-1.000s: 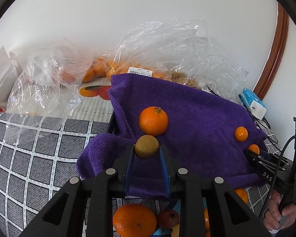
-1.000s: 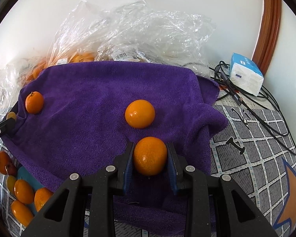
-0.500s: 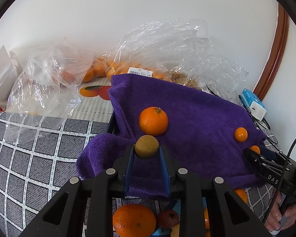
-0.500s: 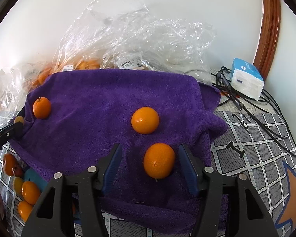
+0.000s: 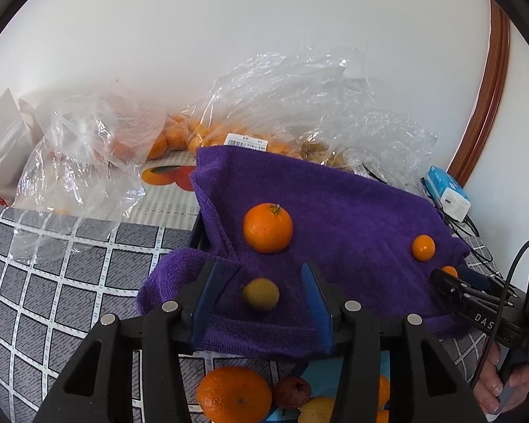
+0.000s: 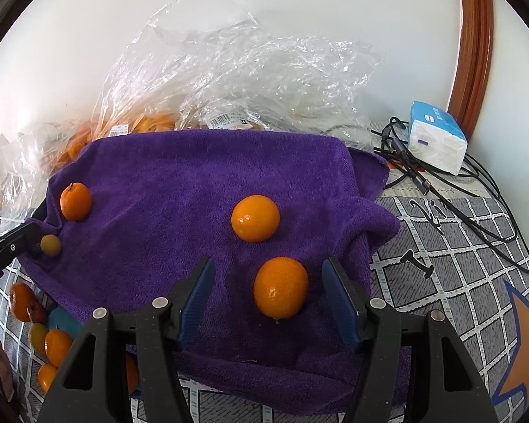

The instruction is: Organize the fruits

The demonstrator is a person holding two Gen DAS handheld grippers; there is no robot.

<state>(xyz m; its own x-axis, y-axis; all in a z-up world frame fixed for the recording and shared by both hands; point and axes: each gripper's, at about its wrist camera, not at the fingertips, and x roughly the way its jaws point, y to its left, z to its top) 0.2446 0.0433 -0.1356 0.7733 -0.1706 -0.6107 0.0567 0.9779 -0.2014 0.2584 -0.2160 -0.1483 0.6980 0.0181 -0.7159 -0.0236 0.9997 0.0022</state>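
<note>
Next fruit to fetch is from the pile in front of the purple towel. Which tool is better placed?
Probably the left tool: the pile lies just beneath it. Its jaws are opening, leaving the small yellow-green fruit on the purple towel.

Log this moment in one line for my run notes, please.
left gripper: opening, yellow-green fruit loose between jaws | right gripper: opening, orange loose between jaws | both fruits on purple towel

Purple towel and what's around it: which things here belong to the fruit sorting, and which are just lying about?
Belongs to the job:
- purple towel
- small yellow-green fruit
- stemmed orange
- two oranges
- loose fruit pile
- bagged oranges

Just lying about:
- tissue pack
- black cables
</note>
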